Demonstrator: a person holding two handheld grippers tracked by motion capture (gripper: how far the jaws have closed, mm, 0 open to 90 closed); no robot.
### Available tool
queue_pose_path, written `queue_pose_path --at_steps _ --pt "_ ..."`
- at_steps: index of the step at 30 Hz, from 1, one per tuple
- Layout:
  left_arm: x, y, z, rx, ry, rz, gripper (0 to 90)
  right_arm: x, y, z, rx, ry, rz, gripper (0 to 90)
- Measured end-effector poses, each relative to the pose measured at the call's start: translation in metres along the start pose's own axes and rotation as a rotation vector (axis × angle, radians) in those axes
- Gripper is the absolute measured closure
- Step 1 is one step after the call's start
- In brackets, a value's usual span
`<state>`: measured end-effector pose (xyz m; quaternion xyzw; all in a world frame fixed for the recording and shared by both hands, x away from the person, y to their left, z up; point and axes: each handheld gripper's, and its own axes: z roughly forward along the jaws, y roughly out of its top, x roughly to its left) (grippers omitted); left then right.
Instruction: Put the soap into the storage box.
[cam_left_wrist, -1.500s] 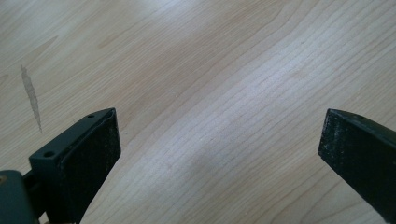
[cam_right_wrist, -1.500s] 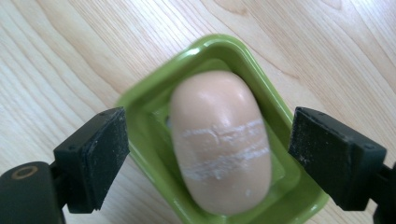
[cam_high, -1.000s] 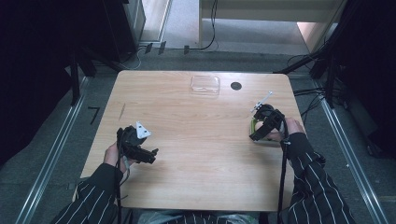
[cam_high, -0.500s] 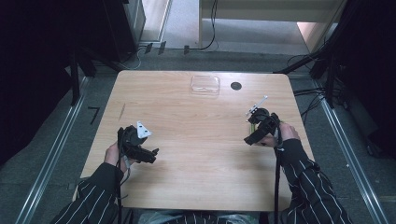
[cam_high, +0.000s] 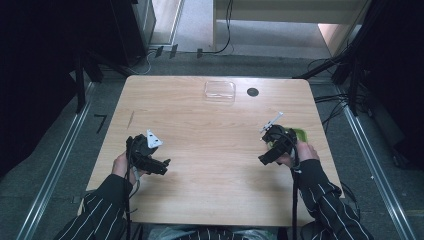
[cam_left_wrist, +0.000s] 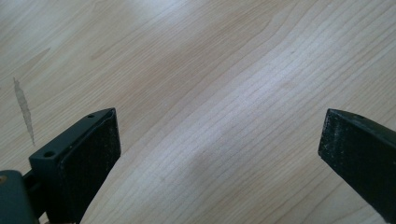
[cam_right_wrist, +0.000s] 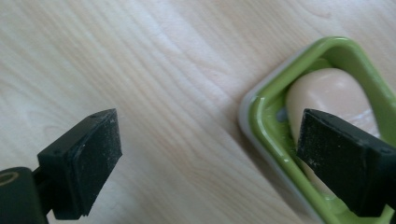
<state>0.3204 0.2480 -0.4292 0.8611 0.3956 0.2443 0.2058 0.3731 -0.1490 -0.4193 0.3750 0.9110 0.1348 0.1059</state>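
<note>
A green soap dish (cam_right_wrist: 259, 114) with a white base holds a pale beige bar of soap (cam_right_wrist: 327, 93). It lies near the table's right edge, and in the high view the dish (cam_high: 301, 134) is partly hidden behind the person's right hand. My right gripper (cam_right_wrist: 210, 140) is open just above the wood, one jaw over bare table and the other over the soap, holding nothing. In the high view my right gripper (cam_high: 266, 158) points down and left. My left gripper (cam_high: 162, 164) is at the left front, and its own view shows my left gripper (cam_left_wrist: 217, 135) open over bare wood.
A clear plastic container (cam_high: 220, 90) and a small black round disc (cam_high: 252, 92) sit at the far middle of the wooden table (cam_high: 210, 130). A thin dark mark (cam_left_wrist: 23, 107) streaks the wood on the left. Cables and rails run along the floor around the table.
My right gripper has drifted toward the person and slightly left, away from the dish's far side. The left gripper has stayed put.
</note>
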Motion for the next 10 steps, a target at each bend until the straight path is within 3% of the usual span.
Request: queue_pose_path --at_steps 10 --pt "-0.001 0.002 0.001 0.006 0.001 0.008 0.0 0.020 -0.012 0.001 0.029 0.016 -0.049 7.4"
